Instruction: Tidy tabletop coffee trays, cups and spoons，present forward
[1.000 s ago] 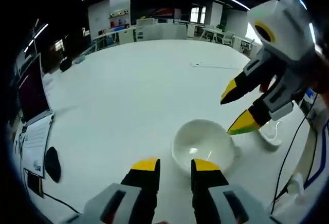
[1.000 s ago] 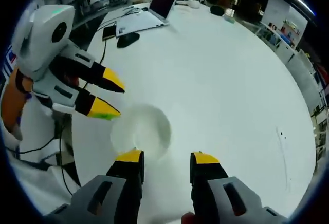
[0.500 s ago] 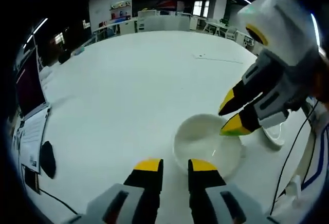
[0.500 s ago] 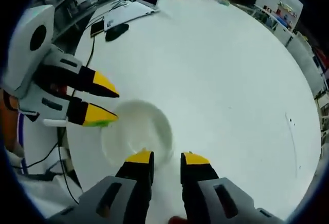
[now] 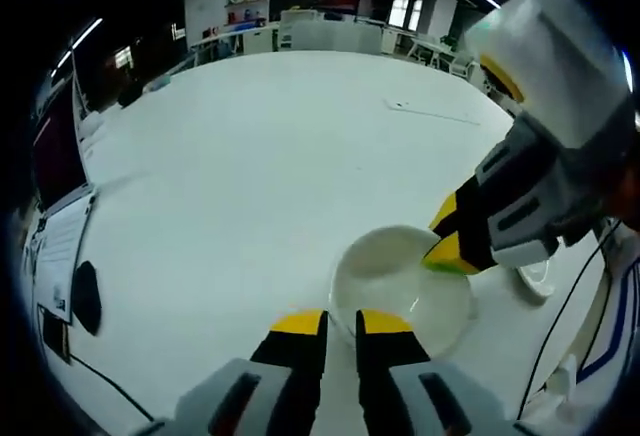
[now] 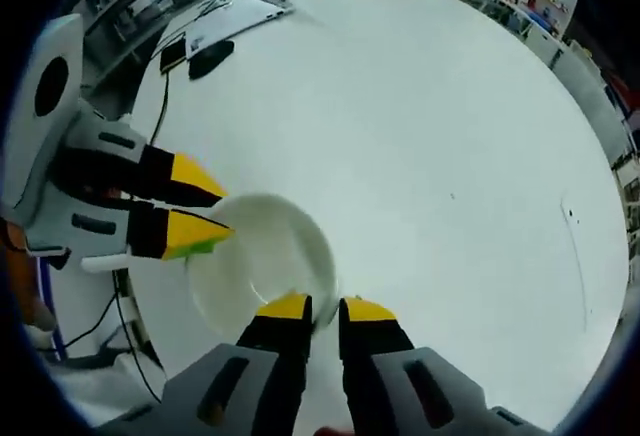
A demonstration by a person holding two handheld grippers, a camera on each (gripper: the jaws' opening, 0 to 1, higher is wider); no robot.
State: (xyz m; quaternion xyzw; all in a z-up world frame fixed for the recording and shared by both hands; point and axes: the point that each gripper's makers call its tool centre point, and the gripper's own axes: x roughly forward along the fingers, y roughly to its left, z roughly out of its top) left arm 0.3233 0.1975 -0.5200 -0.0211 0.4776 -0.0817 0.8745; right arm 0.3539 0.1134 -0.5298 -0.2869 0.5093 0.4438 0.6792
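The white cup (image 5: 402, 281) sits on the table (image 5: 260, 156), pinched from opposite sides: my left gripper (image 5: 340, 324) grasps its near rim, my right gripper (image 6: 316, 310) grasps the far rim.

- The white cup (image 5: 403, 280) is being viewed closely from above, from opposite sides.
- The cup (image 6: 262, 261) and white table (image 6: 430, 136) are being shared.
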